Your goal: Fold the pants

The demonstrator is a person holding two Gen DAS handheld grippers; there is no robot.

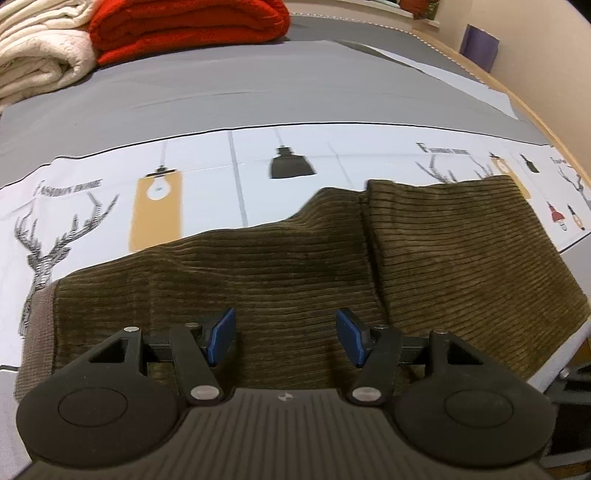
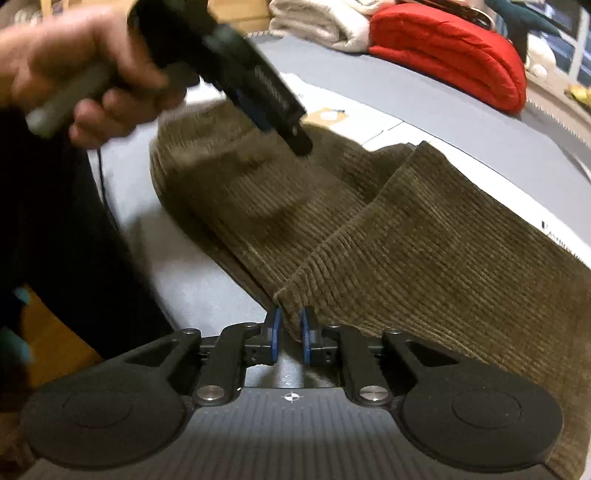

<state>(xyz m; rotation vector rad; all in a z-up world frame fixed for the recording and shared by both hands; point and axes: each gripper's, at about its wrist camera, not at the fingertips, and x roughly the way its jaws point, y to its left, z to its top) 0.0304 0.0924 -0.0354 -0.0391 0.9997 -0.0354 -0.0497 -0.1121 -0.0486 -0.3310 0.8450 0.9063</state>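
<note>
Olive-brown corduroy pants (image 1: 295,266) lie partly folded on a printed white cloth (image 1: 207,158); one layer overlaps another at the right. My left gripper (image 1: 284,325) hovers open over the pants, with nothing pinched between its blue pads (image 1: 221,336). In the right wrist view the pants (image 2: 424,240) stretch from the near edge toward the far left. My right gripper (image 2: 290,328) is shut on a near corner of the top layer, which sits between its blue pads (image 2: 275,332). The left gripper (image 2: 301,142), held by a hand (image 2: 74,74), points down at the pants' far part.
A folded red blanket (image 1: 184,26) and a cream blanket (image 1: 37,62) sit at the far side of the grey bed cover (image 1: 258,85). A wooden bed edge (image 1: 546,122) runs along the right. The person's dark clothing (image 2: 66,240) fills the left of the right wrist view.
</note>
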